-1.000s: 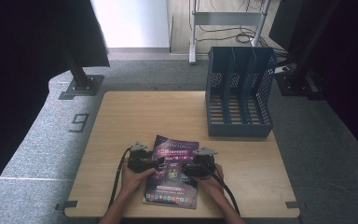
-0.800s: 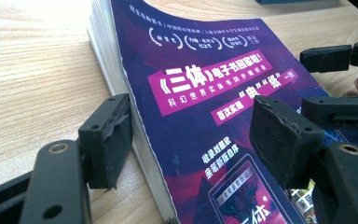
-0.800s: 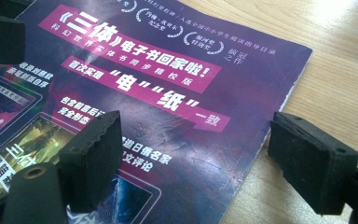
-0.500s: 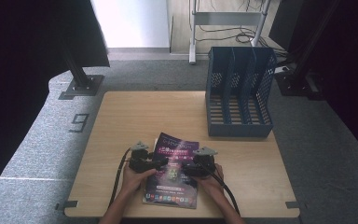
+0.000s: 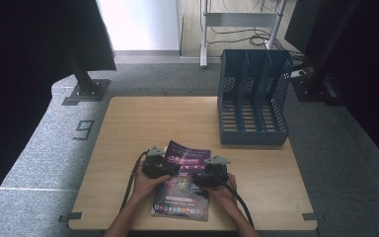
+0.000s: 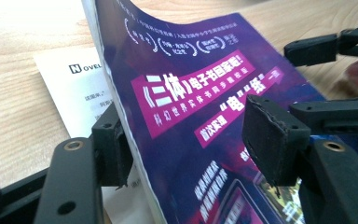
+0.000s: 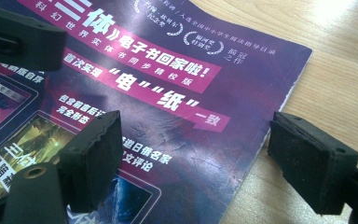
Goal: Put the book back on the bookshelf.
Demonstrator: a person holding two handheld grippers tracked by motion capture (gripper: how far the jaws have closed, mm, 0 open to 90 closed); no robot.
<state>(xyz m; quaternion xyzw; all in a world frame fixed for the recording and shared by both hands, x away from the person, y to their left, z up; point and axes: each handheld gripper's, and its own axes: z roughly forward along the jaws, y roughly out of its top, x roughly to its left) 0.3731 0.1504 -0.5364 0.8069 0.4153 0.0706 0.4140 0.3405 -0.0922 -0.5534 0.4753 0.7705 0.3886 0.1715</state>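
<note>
Magazine: a purple magazine [image 5: 183, 183] lies at the lower middle of the high view, on the near part of the table [image 5: 143, 123]; its far left corner curls up off the wood.
Change: the left gripper [image 5: 159, 167] has just been narrowing its fingers, with the magazine's lifted left edge between them.
Left fingers: spread a little; one pad [image 6: 114, 144] sits at the spine, the other pad [image 6: 272, 140] stands off the cover, so probably no firm pinch yet, though the contact at the spine is hard to judge.
Right fingers: the right gripper [image 5: 208, 176] is spread wide, straddling the magazine's right edge without pressing.
Meaning: a two-sided pickup looks about to begin, left side first.
Edges: a white sheet [image 6: 70, 88] lies under the lifted spine.
Room: bare table at centre and left; a blue file rack [image 5: 253, 96] stands well apart at the upper right.
</note>
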